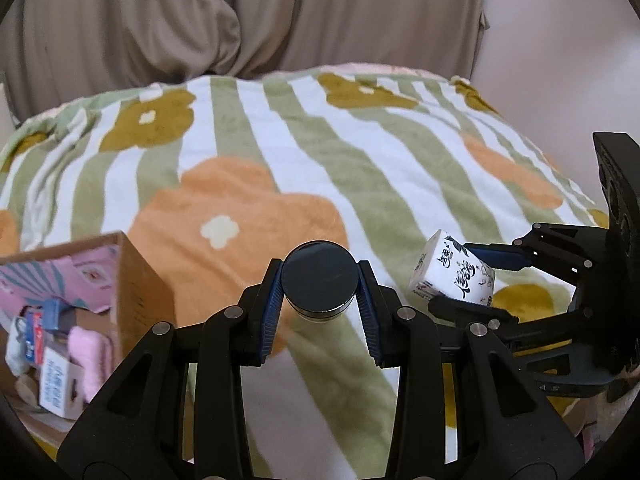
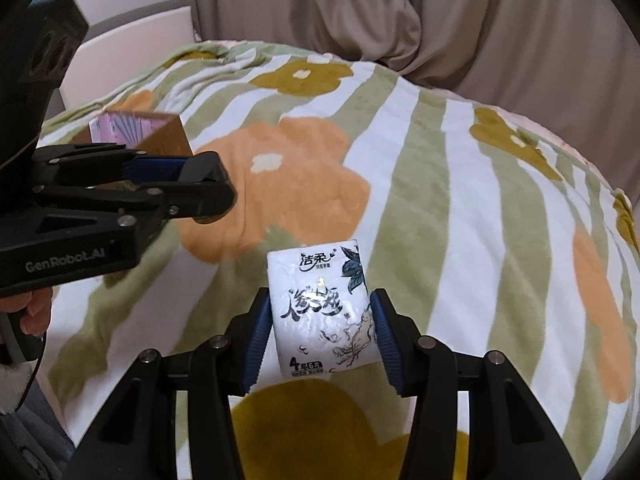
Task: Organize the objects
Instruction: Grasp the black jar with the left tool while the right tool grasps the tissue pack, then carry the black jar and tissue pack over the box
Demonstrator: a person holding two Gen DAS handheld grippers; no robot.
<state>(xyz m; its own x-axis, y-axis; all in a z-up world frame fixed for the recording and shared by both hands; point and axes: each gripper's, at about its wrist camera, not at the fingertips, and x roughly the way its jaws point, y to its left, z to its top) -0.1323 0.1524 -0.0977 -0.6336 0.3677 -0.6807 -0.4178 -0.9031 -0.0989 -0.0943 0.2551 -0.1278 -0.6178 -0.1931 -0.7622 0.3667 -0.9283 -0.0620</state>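
My left gripper [image 1: 319,294] is shut on a small clear jar with a black round lid [image 1: 319,278], held above the blanket. My right gripper [image 2: 318,330] is shut on a white tissue pack with black printing [image 2: 322,312], also held above the blanket. In the left wrist view the right gripper [image 1: 468,280] and the tissue pack [image 1: 452,272] show at the right, close to the jar. In the right wrist view the left gripper [image 2: 200,188] shows at the left; the jar is mostly hidden behind its fingers.
A cardboard box [image 1: 132,276] stands at the left on the bed, holding a pink cloth [image 1: 90,354], a small white carton [image 1: 60,384] and other small items. It also shows in the right wrist view [image 2: 160,132]. A striped flower blanket [image 1: 320,152] covers the bed. Beige curtains [image 1: 200,20] hang behind.
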